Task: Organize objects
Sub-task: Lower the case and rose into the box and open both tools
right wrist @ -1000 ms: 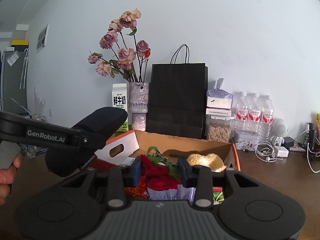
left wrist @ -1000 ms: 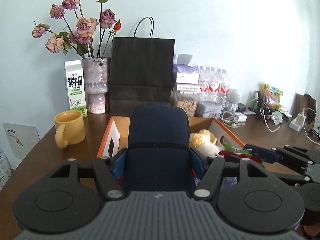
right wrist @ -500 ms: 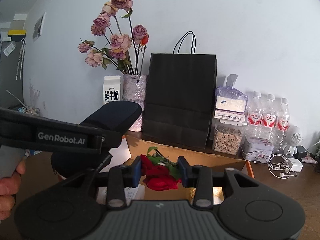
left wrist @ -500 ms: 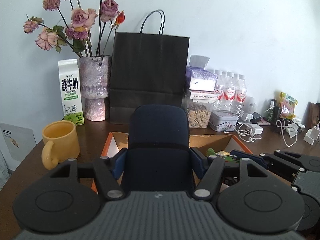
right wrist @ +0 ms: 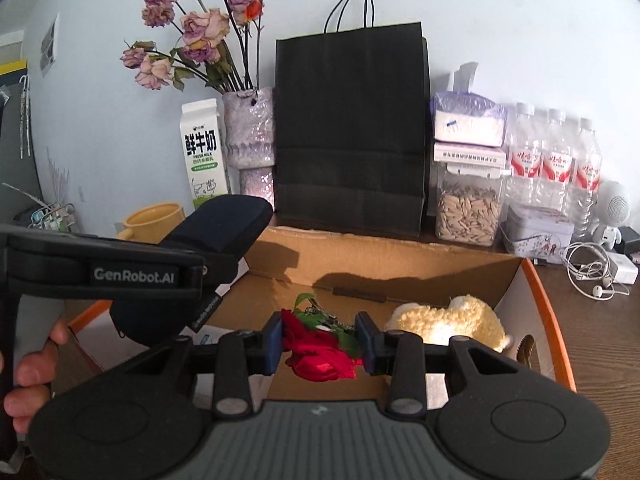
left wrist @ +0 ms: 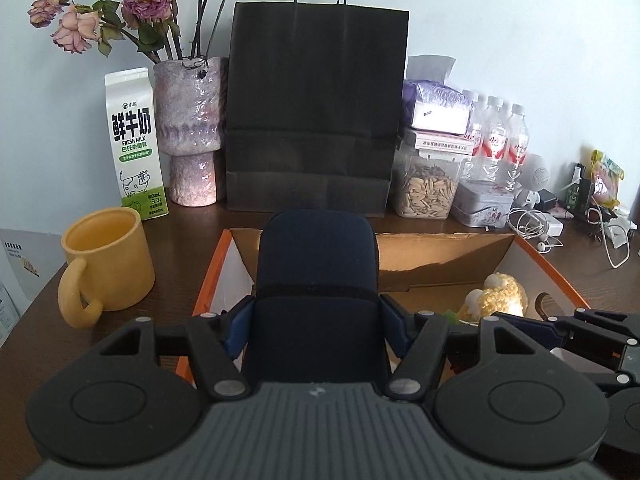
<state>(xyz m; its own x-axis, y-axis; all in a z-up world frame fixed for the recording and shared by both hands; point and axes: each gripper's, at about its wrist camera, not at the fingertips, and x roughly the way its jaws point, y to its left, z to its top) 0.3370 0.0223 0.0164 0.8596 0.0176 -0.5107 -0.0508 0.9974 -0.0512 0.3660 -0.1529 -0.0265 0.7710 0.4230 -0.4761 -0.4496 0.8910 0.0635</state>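
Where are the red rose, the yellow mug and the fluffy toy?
Rose (right wrist: 320,354): right wrist view, on its red petals.
Mug (left wrist: 110,258): left wrist view, on its side wall.
Toy (right wrist: 452,324): right wrist view, on its fluffy body.

On the worktop (left wrist: 180,248) an open cardboard box (right wrist: 400,256) sits in front of a paper bag (left wrist: 316,112) that stands against the wall. Left of the bag stand a vase (left wrist: 190,132) and a milk carton (left wrist: 134,144), with a mug (left wrist: 108,258) before them. A plush toy (right wrist: 448,322) lies inside the box, toward its right side.
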